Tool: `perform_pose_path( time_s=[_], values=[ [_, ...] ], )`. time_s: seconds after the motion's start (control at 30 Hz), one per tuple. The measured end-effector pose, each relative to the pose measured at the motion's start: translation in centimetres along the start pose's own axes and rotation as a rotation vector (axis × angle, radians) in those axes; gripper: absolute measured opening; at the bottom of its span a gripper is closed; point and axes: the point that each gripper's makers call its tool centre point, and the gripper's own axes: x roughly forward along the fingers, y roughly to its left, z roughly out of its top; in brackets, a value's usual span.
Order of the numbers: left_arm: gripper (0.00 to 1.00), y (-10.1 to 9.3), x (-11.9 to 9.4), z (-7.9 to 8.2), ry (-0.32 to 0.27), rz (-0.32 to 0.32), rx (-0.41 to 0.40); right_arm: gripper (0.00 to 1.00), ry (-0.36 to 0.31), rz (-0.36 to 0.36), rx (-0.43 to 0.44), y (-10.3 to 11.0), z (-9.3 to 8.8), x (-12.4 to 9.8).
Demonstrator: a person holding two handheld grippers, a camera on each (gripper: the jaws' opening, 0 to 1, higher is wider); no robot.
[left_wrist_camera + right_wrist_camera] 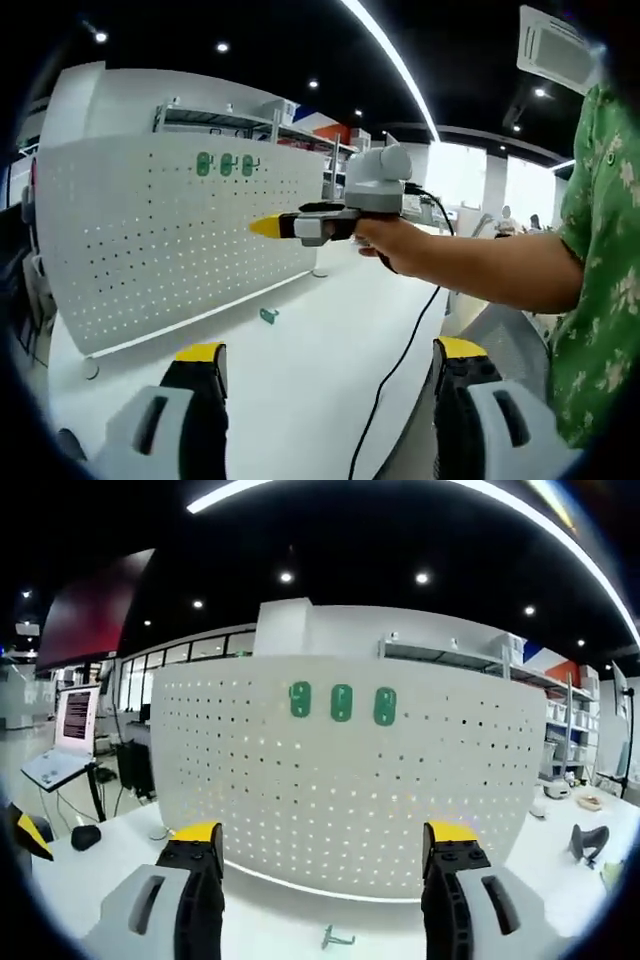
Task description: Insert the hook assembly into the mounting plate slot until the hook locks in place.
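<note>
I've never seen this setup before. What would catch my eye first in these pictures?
The big white pegboard standing upright on the white table, with three green hooks in a row near its top. One loose green hook lies on the table before it. A person's hand holds the right gripper toward the board.

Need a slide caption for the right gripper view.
Open right tongs face the white pegboard carrying three green hooks; a loose green hook lies on the table between them.
</note>
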Motion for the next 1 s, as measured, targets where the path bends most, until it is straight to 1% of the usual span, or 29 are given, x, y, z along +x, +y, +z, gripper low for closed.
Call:
perform_pose_path(
  time_s=[0.37,0.63,0.87,1.0],
  values=[
    [0.87,-1.1,-0.2,-2.8,0.068,0.028,-0.005,0.82,0.04,0.012,-0.011,-0.5,-1.7,-3.3],
    [0.87,-1.3,-0.3,-3.9,0.097,0.062,-0.01,0.81,0.078,0.037,-0.013,-0.3,-3.7,-5.6],
    [0.86,-1.7,0.4,-4.1,0.115,0.087,-0.004,0.81,0.088,0.052,-0.024,-1.5,-4.1,-6.8],
    [0.86,-1.6,1.2,-3.4,0.115,0.096,0.007,0.81,0.093,0.057,-0.025,-2.4,-4.4,-6.9]
  ],
)
